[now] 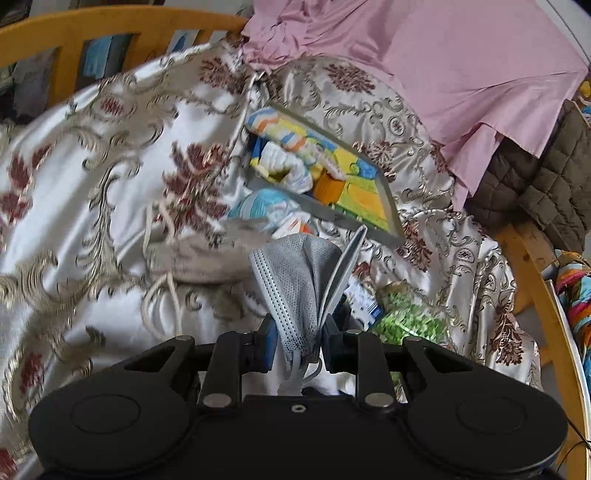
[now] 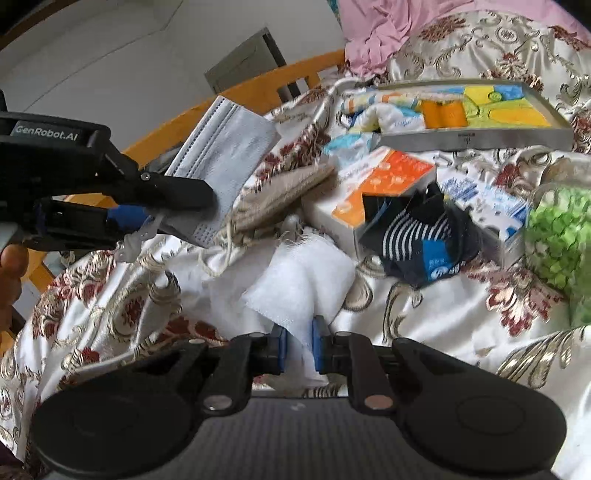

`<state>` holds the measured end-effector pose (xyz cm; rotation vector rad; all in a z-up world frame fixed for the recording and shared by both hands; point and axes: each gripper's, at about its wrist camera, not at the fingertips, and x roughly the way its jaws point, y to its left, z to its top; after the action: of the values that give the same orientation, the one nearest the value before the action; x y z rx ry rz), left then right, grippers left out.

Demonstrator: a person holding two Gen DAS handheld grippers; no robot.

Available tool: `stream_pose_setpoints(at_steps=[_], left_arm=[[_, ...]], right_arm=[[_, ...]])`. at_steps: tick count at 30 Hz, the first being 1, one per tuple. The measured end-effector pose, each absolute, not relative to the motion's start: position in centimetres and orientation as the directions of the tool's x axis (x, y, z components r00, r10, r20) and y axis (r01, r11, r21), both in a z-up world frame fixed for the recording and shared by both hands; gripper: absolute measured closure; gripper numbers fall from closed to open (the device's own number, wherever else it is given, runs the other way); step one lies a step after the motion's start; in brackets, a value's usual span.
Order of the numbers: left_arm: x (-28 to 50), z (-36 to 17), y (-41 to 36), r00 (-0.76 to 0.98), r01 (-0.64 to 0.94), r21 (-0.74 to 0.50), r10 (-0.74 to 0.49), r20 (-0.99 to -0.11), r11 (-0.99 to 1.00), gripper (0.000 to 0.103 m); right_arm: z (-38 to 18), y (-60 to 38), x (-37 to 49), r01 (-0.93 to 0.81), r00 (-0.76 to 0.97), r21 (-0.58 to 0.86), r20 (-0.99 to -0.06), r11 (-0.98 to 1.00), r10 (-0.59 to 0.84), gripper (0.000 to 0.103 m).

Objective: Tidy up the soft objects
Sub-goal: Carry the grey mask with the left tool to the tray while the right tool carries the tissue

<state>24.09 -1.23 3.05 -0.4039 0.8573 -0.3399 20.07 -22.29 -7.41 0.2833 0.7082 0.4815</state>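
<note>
My left gripper (image 1: pixel 298 334) is shut on a grey face mask (image 1: pixel 299 277) and holds it up above the bed; the mask also shows in the right wrist view (image 2: pixel 225 147), with the left gripper (image 2: pixel 159 214) at the left. My right gripper (image 2: pixel 299 345) is shut on a white cloth (image 2: pixel 299 284) that lies on the patterned bedspread (image 2: pixel 443 314). A grey tray (image 1: pixel 389 201) with colourful soft items stands further back, and shows in the right wrist view (image 2: pixel 480 138) too. A dark striped sock (image 2: pixel 417 240) lies by an orange and white box (image 2: pixel 373 184).
A beige drawstring pouch (image 2: pixel 284 195) lies left of the box. A green bag (image 2: pixel 557 236) is at the right. A pink sheet (image 1: pixel 443 62) and a brown quilted item (image 1: pixel 543 181) lie at the back. The orange wooden bed rail (image 1: pixel 110 26) runs around the bed.
</note>
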Motion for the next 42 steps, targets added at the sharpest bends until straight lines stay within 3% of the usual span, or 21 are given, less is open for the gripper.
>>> stream_pose_setpoints(at_steps=[9, 17, 30, 38, 42], left_arm=[[26.2, 5.2, -1.6, 0.637, 0.182, -0.438, -0.445, -0.629, 0.88, 0.077], [33.4, 6.5, -3.1, 0.678, 0.251, -0.39, -0.449, -0.582, 0.886, 0.077], [53.4, 1.9, -7.6, 0.723, 0.315, -0.398, -0.49, -0.487, 0.862, 0.077], [60.3, -0.9, -10.2, 0.693, 0.258, -0.337, -0.416, -0.589, 0.906, 0.077], [61.6, -2.1, -9.2, 0.687, 0.23, -0.36, -0.413, -0.599, 0.904, 0.076]], right_arm=[[-3.8, -23.9, 20.3, -0.316, 0.758, 0.367, -0.457, 0.875, 0.465, 0.087], [0.1, -26.3, 24.5, -0.296, 0.818, 0.289, -0.415, 0.91, 0.398, 0.087], [2.2, -30.8, 44.1, -0.238, 0.846, 0.177, -0.445, 0.955, 0.293, 0.087], [-0.4, -30.9, 54.1, -0.162, 0.824, 0.163, -0.52, 0.973, 0.224, 0.087], [-1.3, -30.1, 56.3, -0.149, 0.808, 0.13, -0.555, 0.98, 0.197, 0.086]])
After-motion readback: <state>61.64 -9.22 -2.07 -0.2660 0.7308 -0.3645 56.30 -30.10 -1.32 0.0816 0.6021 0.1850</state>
